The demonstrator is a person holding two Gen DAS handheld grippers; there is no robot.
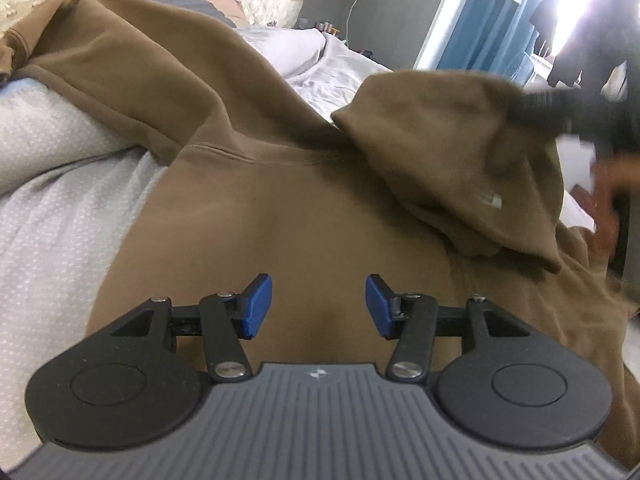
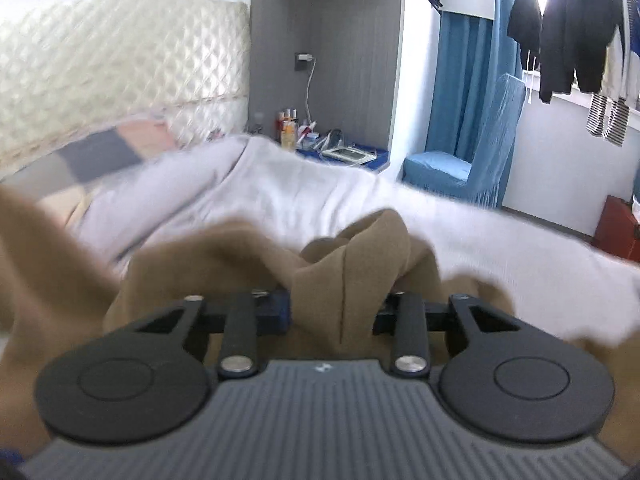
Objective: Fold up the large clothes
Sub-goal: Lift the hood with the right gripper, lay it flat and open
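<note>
A large brown hoodie (image 1: 288, 208) lies spread on the bed, one sleeve running to the far left. My left gripper (image 1: 319, 306) hovers low over its body, open and empty, blue pads apart. At the right, the hood part (image 1: 448, 152) is lifted and folded over; the right gripper (image 1: 536, 106) shows there as a dark blur at its top edge. In the right wrist view my right gripper (image 2: 334, 312) holds a bunched fold of the brown hoodie (image 2: 352, 256) between its fingers, which hides the pads.
The bed has a light grey sheet (image 1: 56, 240) and white duvet (image 2: 320, 196), with a quilted cream headboard (image 2: 120, 60) behind. A bedside shelf with bottles (image 2: 290, 126), a blue chair (image 2: 460, 168) and hanging clothes (image 2: 568, 32) stand beyond the bed.
</note>
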